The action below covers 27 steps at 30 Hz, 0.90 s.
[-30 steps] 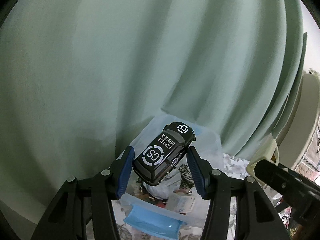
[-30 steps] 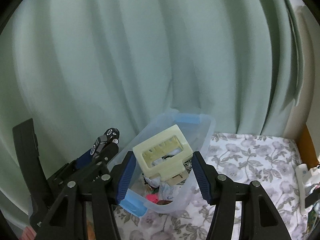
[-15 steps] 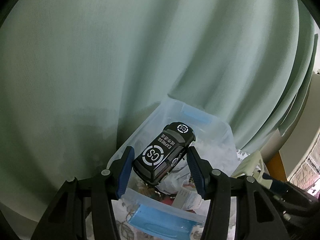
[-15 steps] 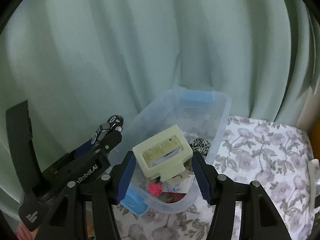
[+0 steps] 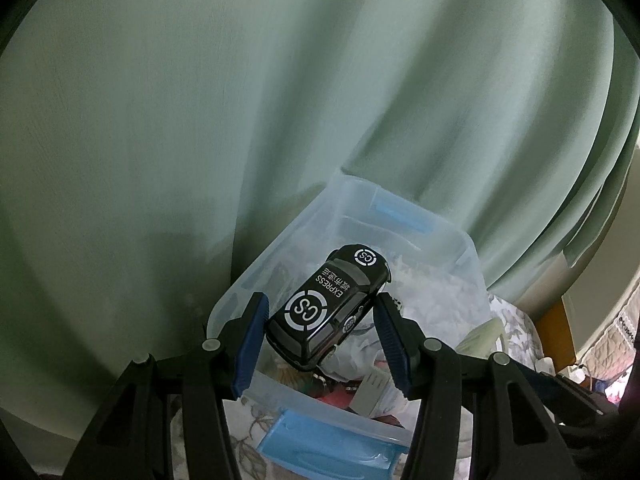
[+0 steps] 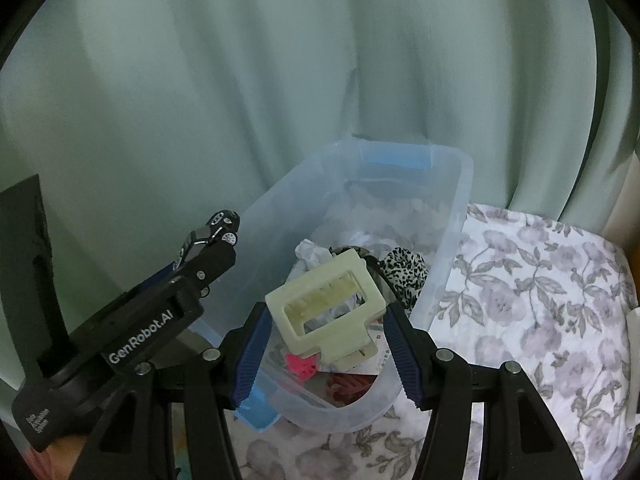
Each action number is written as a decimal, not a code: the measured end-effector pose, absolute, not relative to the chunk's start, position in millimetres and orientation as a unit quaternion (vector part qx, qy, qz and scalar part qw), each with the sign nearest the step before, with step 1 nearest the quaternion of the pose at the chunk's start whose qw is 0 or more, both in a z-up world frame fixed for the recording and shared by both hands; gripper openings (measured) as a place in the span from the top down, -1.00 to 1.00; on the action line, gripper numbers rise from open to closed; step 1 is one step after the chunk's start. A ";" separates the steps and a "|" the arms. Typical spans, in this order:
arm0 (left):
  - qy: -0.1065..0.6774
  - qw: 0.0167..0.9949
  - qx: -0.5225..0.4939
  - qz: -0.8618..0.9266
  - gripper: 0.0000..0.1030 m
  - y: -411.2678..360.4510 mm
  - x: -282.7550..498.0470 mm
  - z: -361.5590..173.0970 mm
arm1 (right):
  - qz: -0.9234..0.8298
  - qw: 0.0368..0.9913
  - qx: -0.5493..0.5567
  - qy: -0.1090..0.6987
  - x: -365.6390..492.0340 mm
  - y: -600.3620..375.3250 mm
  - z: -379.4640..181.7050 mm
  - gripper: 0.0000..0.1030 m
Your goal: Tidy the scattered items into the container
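My left gripper (image 5: 322, 330) is shut on a black toy car (image 5: 328, 305) with white "CS EXPRESS" markings, held above the clear plastic bin (image 5: 452, 236). My right gripper (image 6: 326, 342) is shut on a cream hair claw clip (image 6: 326, 314), held over the near end of the same bin (image 6: 460, 184). The left gripper with the car (image 6: 208, 236) shows at the left of the right wrist view, beside the bin's left wall. The bin holds several items: a leopard-print scrunchie (image 6: 406, 266), crumpled white paper, a pink piece (image 6: 300, 366).
The bin has blue latch handles (image 6: 396, 158) and stands on a floral cloth (image 6: 532, 296). A pale green curtain (image 6: 280, 60) hangs close behind and left of the bin. Wooden furniture (image 5: 556, 320) shows at the right edge.
Both grippers have moved forward and tilted down over the bin, which now looks larger and shows more of its inside. Both grips are unchanged.
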<state>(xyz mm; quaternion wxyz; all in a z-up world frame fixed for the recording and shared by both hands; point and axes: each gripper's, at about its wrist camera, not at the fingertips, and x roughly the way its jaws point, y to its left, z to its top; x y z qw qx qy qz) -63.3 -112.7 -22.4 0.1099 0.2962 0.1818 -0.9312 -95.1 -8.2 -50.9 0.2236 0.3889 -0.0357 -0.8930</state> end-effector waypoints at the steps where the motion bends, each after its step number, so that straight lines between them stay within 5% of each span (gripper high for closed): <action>1: 0.182 0.109 0.298 -0.931 -0.09 -112.6 -63.1 -23.1 | -0.892 0.224 0.392 -0.035 -94.4 -8.7 -51.0 -0.21; 9: 0.188 0.103 0.305 -0.928 -0.19 -153.0 -40.7 -7.5 | -0.888 0.227 0.399 -0.023 -95.8 -15.1 -54.9 -0.22; 27: 0.187 0.100 0.304 -0.929 -0.45 -111.3 -53.7 -29.5 | -0.890 0.224 0.398 -0.023 -94.1 -7.6 -48.4 -0.30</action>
